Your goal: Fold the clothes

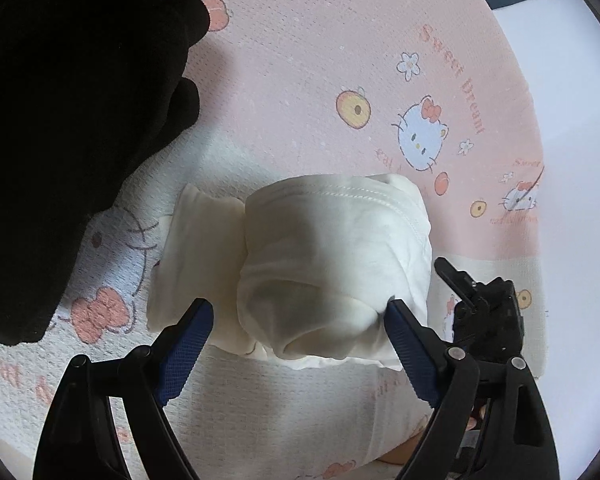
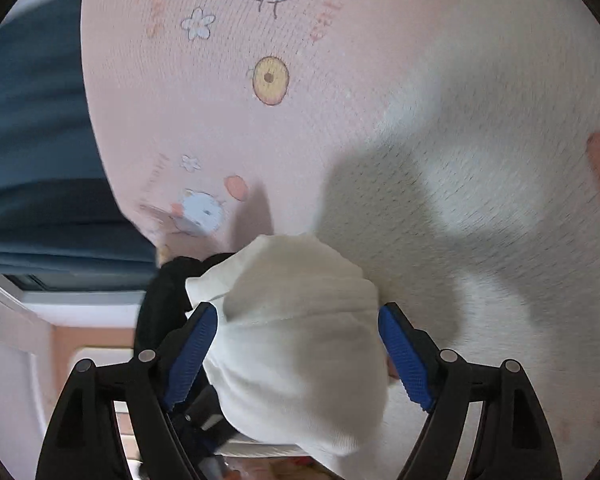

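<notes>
One white garment (image 1: 332, 256), rolled into a thick bundle with a stitched hem across its top, lies on the pink cartoon-print blanket (image 1: 320, 60) near that blanket's front edge, a flatter folded white piece (image 1: 200, 256) touching its left side. A single black garment (image 1: 68, 120) is heaped over the blanket's left part, dark and featureless in the left wrist view.

Your left gripper (image 1: 300, 314) points steeply down at the bundle, its two blue-padded fingers spread wide on either side of the roll; the right pad sits against the cloth, the left pad just apart from it, so nothing is clamped. A second black gripper head (image 1: 484, 312) shows just right of the bundle in that view.

Your right gripper (image 2: 298, 320) tilts more shallowly, its view blurred. Its jaws also stand wide, with white cloth (image 2: 300, 340) bulging between them; whether the pads press it cannot be told. Beyond the blanket's left edge lies dark blue fabric (image 2: 32, 140).
</notes>
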